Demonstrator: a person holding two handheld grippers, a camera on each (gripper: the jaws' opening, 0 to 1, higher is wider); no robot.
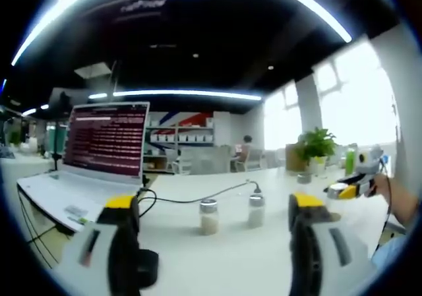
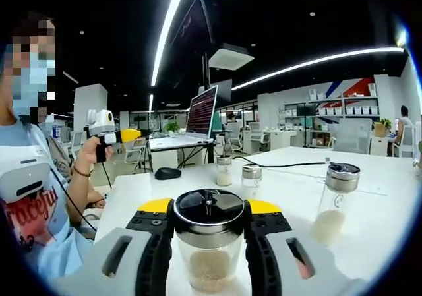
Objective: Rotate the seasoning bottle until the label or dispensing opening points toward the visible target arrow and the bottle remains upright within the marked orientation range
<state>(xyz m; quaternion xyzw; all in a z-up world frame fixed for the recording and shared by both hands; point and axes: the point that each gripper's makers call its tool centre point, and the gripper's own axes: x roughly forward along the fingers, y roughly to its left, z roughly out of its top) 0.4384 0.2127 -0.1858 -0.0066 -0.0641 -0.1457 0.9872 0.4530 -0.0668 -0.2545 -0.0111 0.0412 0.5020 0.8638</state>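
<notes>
Right gripper (image 2: 210, 243) fingers pinching seasoning bottle (image 2: 209, 246) half-full of granules, left gripper (image 1: 214, 227) spread

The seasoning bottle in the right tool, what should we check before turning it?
1. Right tool closed around the seasoning bottle: ok.
2. Bottle upright: ok.
3. Lid on: ok.
4. Target arrow in sight: cannot tell, none seen on the white table.
5. Room to turn: ok, the nearest other bottle stands apart on the right.
6. Left tool out of the way: ok, open and holding nothing, two small bottles ahead of it.
</notes>
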